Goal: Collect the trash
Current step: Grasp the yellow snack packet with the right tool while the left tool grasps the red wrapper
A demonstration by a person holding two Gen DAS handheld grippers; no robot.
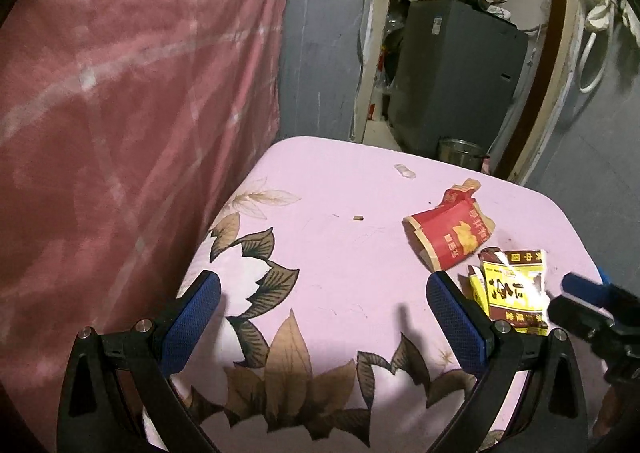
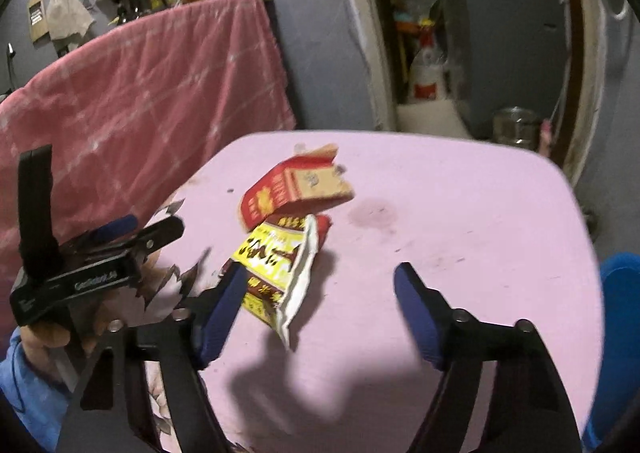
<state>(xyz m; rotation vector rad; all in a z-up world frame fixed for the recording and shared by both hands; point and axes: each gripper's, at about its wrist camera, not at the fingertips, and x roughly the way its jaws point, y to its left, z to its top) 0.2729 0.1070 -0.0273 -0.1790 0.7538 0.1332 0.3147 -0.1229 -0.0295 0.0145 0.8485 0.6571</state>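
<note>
2 wrappers waited on the pink floral table (image 1: 340,253), and both grippers stood wide apart over it.

From the left, a pink-red patterned cloth (image 1: 120,113) hung beside the table. The left gripper (image 1: 324,317) hovered above the brown leaf print, jaws spread and holding nothing, probably kept clear so the other hand could work. Further right lay 1 torn red paper packet (image 1: 448,233) and, touching its near edge, 1 crumpled yellow-and-brown wrapper (image 1: 512,293), plus 2 small scraps: a pale bit (image 1: 405,170) and a brown crumb (image 1: 358,218). The right gripper (image 2: 320,305) was angled low with its jaws apart; its left pad sat against the yellow wrapper (image 2: 280,265), which I judged was the next piece to be taken. No bin showed in either view.
</note>
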